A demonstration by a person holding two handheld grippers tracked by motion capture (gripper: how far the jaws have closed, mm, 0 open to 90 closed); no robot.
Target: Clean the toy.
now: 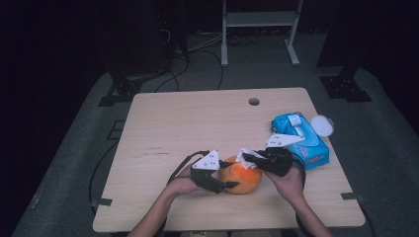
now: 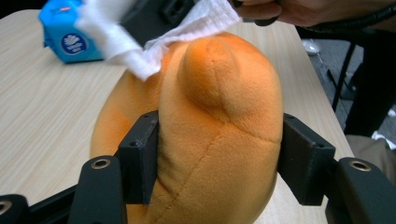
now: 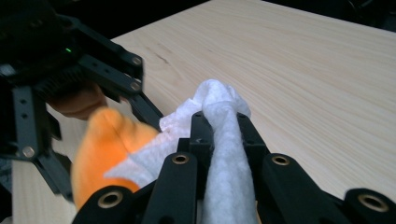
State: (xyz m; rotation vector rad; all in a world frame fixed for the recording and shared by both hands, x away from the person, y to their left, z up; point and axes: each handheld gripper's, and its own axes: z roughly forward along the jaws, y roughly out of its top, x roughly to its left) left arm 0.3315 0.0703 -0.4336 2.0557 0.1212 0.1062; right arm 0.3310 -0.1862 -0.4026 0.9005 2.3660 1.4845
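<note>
Left gripper [image 2: 219,163]: jaws partly apart, both pads pressed into the sides of the orange plush toy [image 2: 210,126], which bulges between them. Right gripper [image 3: 223,128]: jaws nearly together, pinching a bunched white tissue [image 3: 219,112] that lies against the top of the toy. The toy sits near the front edge of the table [image 1: 197,118], between the two hands. Toy is soft, short-piled fabric, rounded, with stitched seams and a small knob on top. Tissue is thin, crumpled, lightly embossed. Table is pale wood grain, matte. A blue tissue pack [image 1: 301,140], glossy wrapper, lies just beside the right hand.
</note>
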